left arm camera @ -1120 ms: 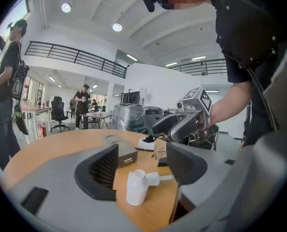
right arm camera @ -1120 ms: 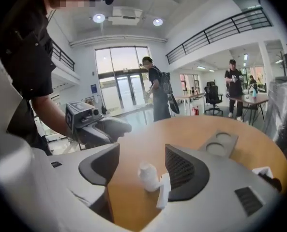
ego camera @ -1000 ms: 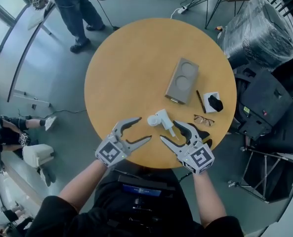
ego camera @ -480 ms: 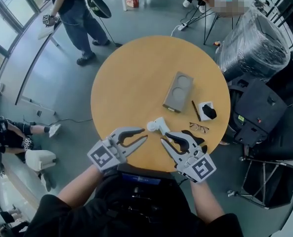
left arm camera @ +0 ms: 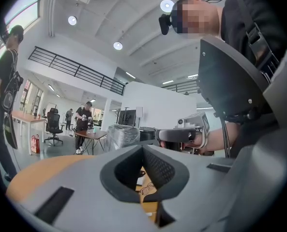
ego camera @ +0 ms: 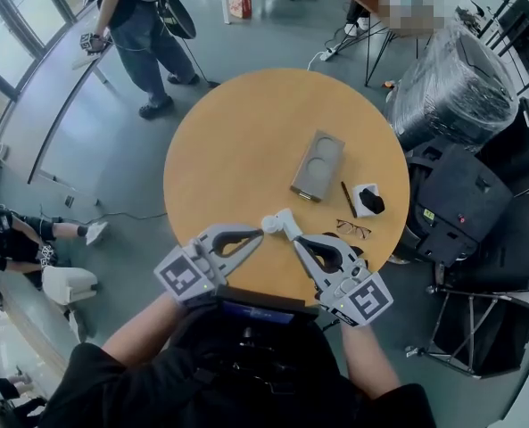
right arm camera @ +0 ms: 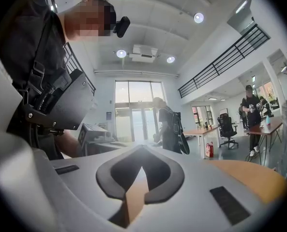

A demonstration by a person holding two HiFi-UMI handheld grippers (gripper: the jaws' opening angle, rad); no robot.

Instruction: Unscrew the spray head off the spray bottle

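head view: white spray head [ego camera: 280,224] lying on the round bench [ego camera: 246,141], showing right between the tips of left gripper [ego camera: 258,232] and right gripper [ego camera: 296,237] | left gripper view: jaws just snapped together, nothing in them | right gripper view: same deal, jaws just closed up, empty

On the desk [ego camera: 219,141], a pen [ego camera: 347,198] and small box [ego camera: 368,201] lie right of the cup holder [ego camera: 317,165]. The glasses [ego camera: 353,230] and spray head [ego camera: 280,224] lie nearer the person.

Right tongs [right arm camera: 141,161], just closed and empty, with wooden table [right arm camera: 245,175] beyond.
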